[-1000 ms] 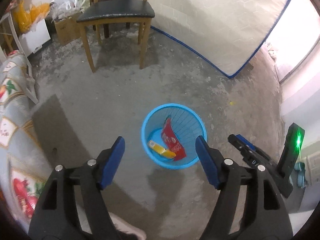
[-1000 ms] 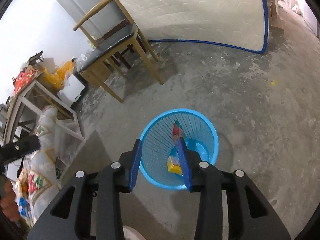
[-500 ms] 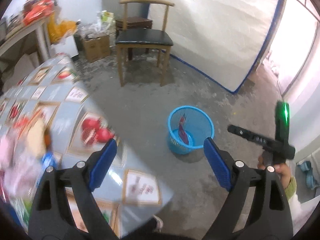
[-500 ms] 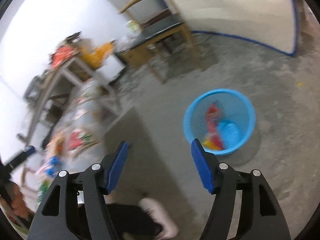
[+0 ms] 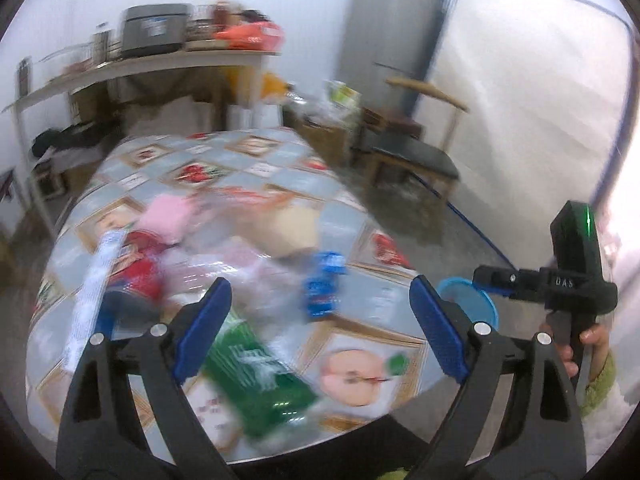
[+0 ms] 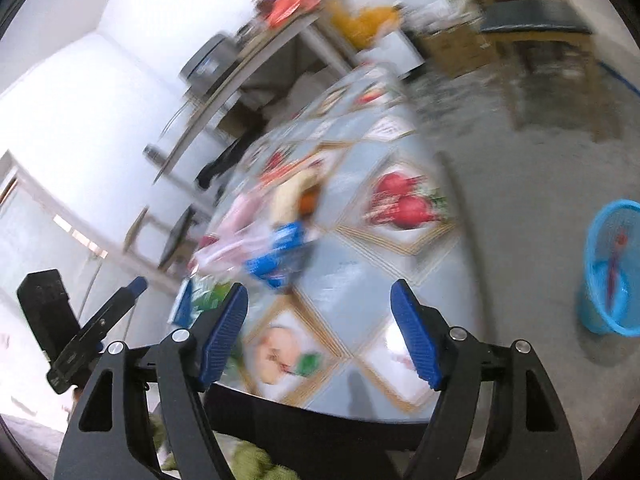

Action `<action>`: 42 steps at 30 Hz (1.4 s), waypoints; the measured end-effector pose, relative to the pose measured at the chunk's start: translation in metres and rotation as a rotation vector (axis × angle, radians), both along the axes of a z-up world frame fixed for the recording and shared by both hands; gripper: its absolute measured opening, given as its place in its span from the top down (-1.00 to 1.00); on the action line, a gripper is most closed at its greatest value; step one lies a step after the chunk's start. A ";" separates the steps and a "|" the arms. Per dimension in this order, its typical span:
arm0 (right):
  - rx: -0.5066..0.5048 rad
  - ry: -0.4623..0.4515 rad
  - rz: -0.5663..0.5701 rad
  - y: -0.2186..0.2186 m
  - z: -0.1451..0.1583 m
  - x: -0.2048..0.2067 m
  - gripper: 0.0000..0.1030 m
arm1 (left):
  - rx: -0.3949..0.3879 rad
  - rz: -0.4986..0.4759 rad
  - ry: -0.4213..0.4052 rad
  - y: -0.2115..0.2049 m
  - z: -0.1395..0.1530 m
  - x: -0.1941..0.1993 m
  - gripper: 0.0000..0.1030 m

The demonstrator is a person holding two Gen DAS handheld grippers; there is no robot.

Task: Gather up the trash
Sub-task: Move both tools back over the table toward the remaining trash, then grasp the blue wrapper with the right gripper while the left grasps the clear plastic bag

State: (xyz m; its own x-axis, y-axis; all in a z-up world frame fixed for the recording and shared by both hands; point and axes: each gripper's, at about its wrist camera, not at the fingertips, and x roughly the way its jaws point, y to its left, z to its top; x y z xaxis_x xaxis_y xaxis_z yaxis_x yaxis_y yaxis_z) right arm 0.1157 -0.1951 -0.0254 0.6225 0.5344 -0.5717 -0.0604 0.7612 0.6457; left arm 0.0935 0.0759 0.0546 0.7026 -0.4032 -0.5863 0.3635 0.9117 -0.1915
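Both tongs, left tongs [image 5: 320, 328] and right tongs [image 6: 320, 332], are being held released, jaws just widened, nothing between. The green packet [image 5: 256, 376] beside the blue wrapper [image 5: 324, 284] is probably being handled as light, crinkly stuff, best pinched by an edge.

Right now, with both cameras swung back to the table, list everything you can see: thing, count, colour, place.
table: one, grey-blue fruit-print cloth, centre.
green packet: one, green, near table edge.
blue packet: one, blue, mid-table.
pink wrapper: one, pink, blurred, left of middle.
red item: one, red, blurred, left side.
bin: one, blue mesh, on floor right of table; something red inside.
chair: one, wood with black seat, beyond table.
fridge: one, grey, back wall.
shelf: one, white, cluttered, back left.
left gripper: black, blue pads, open, nothing between them.
right gripper: same, open, empty; jaws have just been opening.
hand: one, green sleeve, holding the right gripper.
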 end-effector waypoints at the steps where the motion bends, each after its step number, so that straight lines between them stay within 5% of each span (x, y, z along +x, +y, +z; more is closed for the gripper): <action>1: 0.011 0.016 0.030 0.016 -0.002 0.013 -0.40 | -0.014 0.025 0.005 0.013 -0.002 0.003 -0.68; 15: -0.008 0.093 0.104 0.086 -0.020 0.093 -0.38 | -0.131 0.031 0.003 0.076 -0.028 0.018 -0.68; 21: 0.087 0.112 0.014 0.068 -0.032 0.108 -0.04 | -0.184 0.006 0.023 0.079 -0.035 0.025 -0.55; 30: 0.128 0.145 0.042 0.075 -0.052 0.117 0.70 | -0.199 -0.035 0.044 0.076 -0.036 0.044 -0.48; 35: 0.103 0.133 0.029 0.068 -0.048 0.110 0.85 | -0.140 -0.087 0.074 0.062 -0.035 0.062 -0.49; 42: 0.091 0.133 0.011 0.041 -0.041 0.092 0.86 | 0.072 -0.166 0.136 0.028 -0.038 0.097 -0.49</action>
State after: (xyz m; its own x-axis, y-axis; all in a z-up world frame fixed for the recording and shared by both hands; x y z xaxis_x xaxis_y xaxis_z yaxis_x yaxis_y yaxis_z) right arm 0.2081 -0.1544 -0.0665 0.5380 0.5946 -0.5975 0.0221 0.6986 0.7151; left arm 0.1906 0.1044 0.0169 0.5422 -0.4603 -0.7030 0.4851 0.8546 -0.1854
